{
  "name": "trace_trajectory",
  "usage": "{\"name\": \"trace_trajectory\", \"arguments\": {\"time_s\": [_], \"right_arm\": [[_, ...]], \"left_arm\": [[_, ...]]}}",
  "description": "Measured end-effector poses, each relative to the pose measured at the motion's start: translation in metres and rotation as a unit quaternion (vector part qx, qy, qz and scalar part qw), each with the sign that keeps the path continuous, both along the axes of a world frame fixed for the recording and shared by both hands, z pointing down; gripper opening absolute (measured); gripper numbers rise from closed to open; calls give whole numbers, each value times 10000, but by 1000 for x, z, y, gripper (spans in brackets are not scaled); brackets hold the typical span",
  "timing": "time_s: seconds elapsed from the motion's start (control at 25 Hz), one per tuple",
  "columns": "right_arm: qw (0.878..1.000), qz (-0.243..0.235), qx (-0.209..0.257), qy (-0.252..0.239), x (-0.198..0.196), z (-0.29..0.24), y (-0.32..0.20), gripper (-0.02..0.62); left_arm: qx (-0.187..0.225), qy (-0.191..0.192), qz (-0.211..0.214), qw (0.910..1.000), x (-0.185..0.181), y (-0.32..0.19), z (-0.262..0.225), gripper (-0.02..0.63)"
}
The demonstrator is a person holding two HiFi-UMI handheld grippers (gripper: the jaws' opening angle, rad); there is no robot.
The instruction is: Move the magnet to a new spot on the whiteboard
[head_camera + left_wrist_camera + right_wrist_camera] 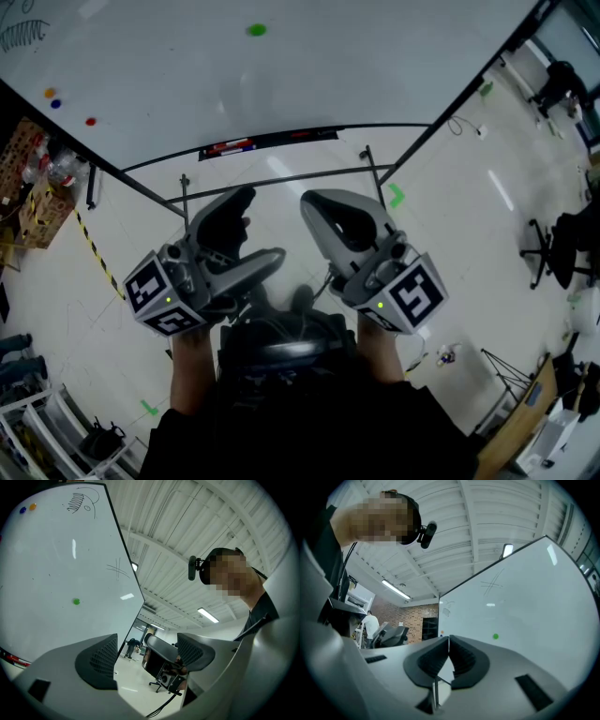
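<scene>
A small green magnet (256, 30) sticks on the whiteboard (187, 66), high in the head view. It also shows in the left gripper view as the green magnet (76, 602) and in the right gripper view as the green magnet (495, 636). Both grippers are held low in front of the person, well short of the board. My left gripper (251, 232) stands open, and the left gripper (147, 656) has nothing between its pads. My right gripper (323, 202) is shut, and the right gripper (448, 641) shows its pads meeting with nothing held.
Orange (50, 93), blue (55, 103) and red (90, 121) magnets sit at the board's left. A marker tray (267, 142) runs along the bottom edge above the stand's bars (281, 176). Office chairs (562, 244) stand at the right, boxes (33, 187) at the left.
</scene>
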State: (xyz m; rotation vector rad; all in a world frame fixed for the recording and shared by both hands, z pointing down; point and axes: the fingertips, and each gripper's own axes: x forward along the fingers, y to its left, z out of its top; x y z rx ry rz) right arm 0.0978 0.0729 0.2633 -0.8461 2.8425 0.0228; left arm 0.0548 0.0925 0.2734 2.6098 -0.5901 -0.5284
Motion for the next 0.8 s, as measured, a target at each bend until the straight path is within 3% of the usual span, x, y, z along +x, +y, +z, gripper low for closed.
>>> {"name": "trace_trajectory", "arguments": {"time_s": [0.8], "right_arm": [[9998,-132,-149,2,11,7,0,26]], "left_arm": [[-169,8,38,9998,19,-3,9,391]]}}
